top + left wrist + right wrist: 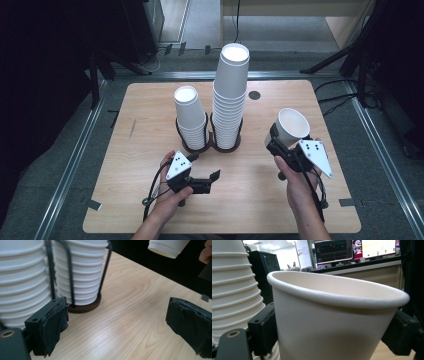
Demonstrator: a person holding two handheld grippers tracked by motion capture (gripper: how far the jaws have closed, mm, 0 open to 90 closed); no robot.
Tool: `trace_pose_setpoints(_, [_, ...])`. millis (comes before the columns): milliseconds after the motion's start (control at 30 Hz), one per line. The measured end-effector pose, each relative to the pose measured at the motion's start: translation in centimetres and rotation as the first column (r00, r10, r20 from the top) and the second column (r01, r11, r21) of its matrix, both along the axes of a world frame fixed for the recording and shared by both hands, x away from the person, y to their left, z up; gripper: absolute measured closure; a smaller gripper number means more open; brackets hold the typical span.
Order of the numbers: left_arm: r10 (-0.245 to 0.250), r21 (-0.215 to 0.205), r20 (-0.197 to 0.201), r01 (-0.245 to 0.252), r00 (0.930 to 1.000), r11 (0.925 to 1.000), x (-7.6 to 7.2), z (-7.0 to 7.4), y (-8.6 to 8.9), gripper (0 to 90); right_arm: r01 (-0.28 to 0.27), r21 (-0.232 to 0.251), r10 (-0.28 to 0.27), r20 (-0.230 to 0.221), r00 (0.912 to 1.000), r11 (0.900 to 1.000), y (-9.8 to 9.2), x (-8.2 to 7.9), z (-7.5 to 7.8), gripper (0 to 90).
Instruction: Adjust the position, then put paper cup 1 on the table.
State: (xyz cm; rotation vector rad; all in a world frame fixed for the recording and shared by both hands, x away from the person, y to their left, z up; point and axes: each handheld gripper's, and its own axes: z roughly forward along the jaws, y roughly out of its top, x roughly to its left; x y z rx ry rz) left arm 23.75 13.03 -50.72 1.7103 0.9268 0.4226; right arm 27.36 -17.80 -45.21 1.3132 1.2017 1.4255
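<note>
Right gripper (283, 142): clamping a single white paper cup (291, 127) between both jaws, mouth facing up and tilted; pads pressing on the cup's wall at either side, as seen in the right gripper view (332, 322).
Held cup, location: hanging above the table (150, 210) at its right side, well apart from the stacks; cup base also appearing at the top of the left gripper view (167, 247).
Left gripper (212, 181): resting low over the table near its front edge, jaws standing wide apart, gripping nothing; bare wood lying between the pads (186, 323).
Tall stack of cups (231, 95): standing upright in the right ring of a dark wire holder (210, 145).
Short stack of cups (190, 117): sitting in the left ring, just beside the tall stack.
</note>
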Motion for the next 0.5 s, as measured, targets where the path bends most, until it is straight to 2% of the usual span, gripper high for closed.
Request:
trace_pose_setpoints(200, [0.041,-0.021,-0.008,-0.042,0.9991,0.9989,0.3,-0.3,1.6,4.3,-0.006,-0.028,0.006,-0.02,0.9998,1.0,-0.7,1.8,0.0,14.1])
trace_pose_setpoints(400, [0.054,-0.033,-0.012,-0.054,0.9985,0.998,0.3,-0.4,2.4,4.4,-0.007,-0.083,0.008,0.003,1.0,0.997,-0.7,3.2,-0.1,14.3])
trace_pose_setpoints(500, [0.055,-0.036,-0.008,-0.056,0.9984,0.9978,0.3,-0.3,2.5,4.4,-0.003,-0.1,0.006,0.029,0.9996,0.995,-0.7,3.9,-0.1,14.3])
